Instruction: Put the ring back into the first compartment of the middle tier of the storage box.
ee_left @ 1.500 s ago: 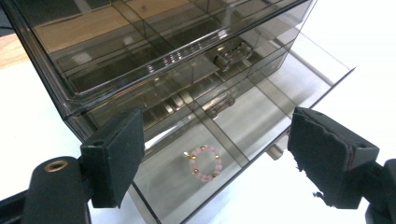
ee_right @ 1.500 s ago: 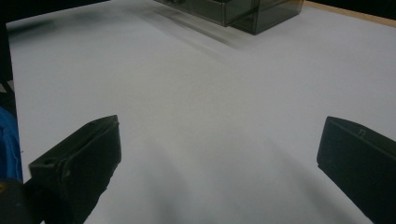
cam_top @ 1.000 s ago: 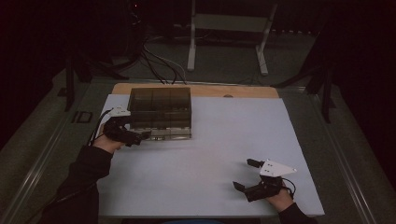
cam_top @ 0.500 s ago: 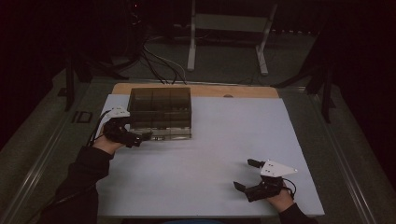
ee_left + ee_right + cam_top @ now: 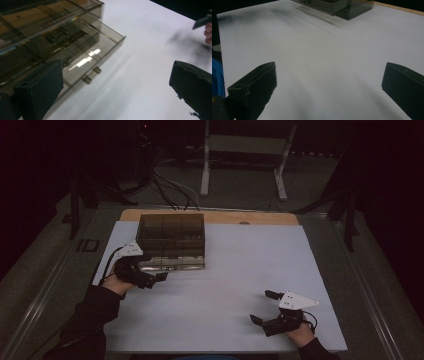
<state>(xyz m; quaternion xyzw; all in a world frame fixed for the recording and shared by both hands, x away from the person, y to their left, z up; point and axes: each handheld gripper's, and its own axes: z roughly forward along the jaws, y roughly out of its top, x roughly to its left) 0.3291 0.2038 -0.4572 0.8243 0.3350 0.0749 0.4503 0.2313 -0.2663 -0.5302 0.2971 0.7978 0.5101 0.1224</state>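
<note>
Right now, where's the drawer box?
High view: the drawer box sits at the table's far left, just in front of its wooden edge, with the left tongs open at its near left corner.

The worktop is a wooden board, its tan edge bare along the far side. A white sheet covers nearly all of it, reaching the near edge. A smoky transparent drawer box stands on the sheet toward the far left, one low drawer drawn out over the white surface.
</note>
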